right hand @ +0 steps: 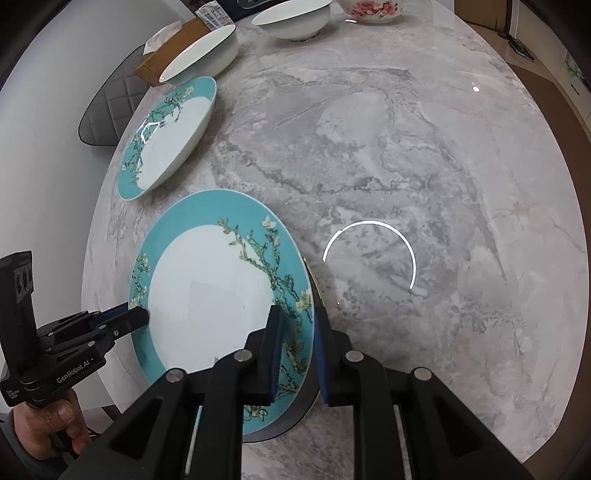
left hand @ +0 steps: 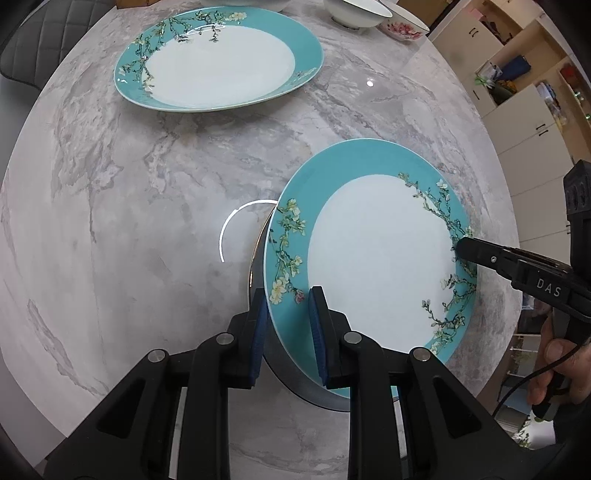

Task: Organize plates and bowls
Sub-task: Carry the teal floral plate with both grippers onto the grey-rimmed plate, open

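Because each gripper is clamped on opposite rim edges, the left gripper [left hand: 286,325] and right gripper [right hand: 297,349] carry 1 teal plate [left hand: 373,251] between them, tilted above the marble table [left hand: 147,192]. It is probably stiff, glossy, slippery and breakable; rims suit gripping. Beyond the fingers, a second plate [left hand: 218,62] lies empty; the 2 white bowls [right hand: 207,51] look empty.

Teal-rimmed plate [right hand: 207,295] with blossom branches, white centre, tilted above grey marble table [right hand: 406,147]; clamped at near rim by right gripper [right hand: 297,354], blue pads either side; clamped at opposite rim by left gripper [right hand: 138,315], held in a hand [right hand: 51,424]. Second matching plate [right hand: 166,136] flat, farther left. Beyond: two white bowls [right hand: 203,55] [right hand: 293,18], red-flowered bowl [right hand: 371,9], tissue box [right hand: 166,48], grey quilted chair [right hand: 110,110].
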The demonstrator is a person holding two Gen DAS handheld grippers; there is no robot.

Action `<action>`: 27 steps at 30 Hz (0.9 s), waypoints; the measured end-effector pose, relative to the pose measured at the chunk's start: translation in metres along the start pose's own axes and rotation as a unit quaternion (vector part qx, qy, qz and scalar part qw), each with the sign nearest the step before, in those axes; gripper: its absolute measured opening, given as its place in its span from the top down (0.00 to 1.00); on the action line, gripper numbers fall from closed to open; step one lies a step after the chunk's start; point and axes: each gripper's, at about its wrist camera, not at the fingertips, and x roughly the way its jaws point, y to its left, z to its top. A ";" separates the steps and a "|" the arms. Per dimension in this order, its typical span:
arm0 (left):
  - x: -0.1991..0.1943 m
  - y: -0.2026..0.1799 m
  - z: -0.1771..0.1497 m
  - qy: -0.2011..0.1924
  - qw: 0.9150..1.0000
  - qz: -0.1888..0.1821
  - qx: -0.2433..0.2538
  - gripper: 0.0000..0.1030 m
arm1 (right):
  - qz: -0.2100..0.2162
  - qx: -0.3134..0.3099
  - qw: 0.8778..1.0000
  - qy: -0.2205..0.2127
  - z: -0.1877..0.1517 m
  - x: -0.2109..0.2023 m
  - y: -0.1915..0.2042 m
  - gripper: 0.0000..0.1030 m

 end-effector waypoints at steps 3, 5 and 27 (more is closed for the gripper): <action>-0.002 -0.001 -0.002 -0.002 1.000 0.006 0.008 0.80 | -0.011 -0.014 1.000 -0.004 -0.003 0.002 0.005 0.81; -0.002 0.000 -0.001 -0.002 1.000 0.010 0.012 0.80 | -0.017 -0.018 1.000 -0.003 -0.003 0.003 0.008 0.81; -0.001 -0.014 -0.004 0.004 0.997 0.045 0.070 0.78 | -0.111 -0.093 0.989 -0.013 -0.022 0.009 0.040 0.60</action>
